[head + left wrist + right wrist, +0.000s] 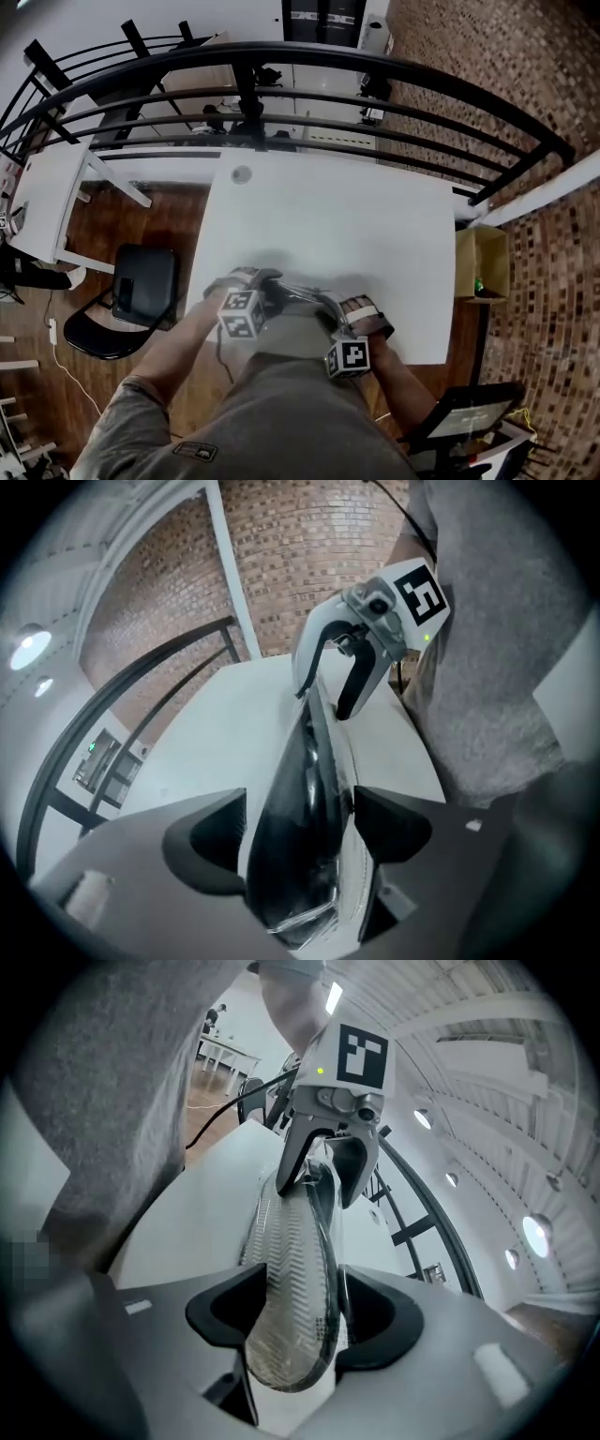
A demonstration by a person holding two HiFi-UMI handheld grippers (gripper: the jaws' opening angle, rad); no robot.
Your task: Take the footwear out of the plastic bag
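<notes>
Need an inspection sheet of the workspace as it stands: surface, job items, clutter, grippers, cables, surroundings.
Surface: white table, only the job's things on it.
Job's things: footwear inside the plastic bag, at the table's near edge.
Clutter: nothing seen.
Grippers: left gripper jaws wide around the footwear, apparently not pressing; right gripper shut on the sole end.
Cables: white cable on the floor, left.
Surroundings: black chair, cardboard box, railing.

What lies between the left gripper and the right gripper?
A dark piece of footwear, wrapped in clear plastic, bridges the left gripper and right gripper. Both gripper views show it running from their own jaws to the other gripper.
</notes>
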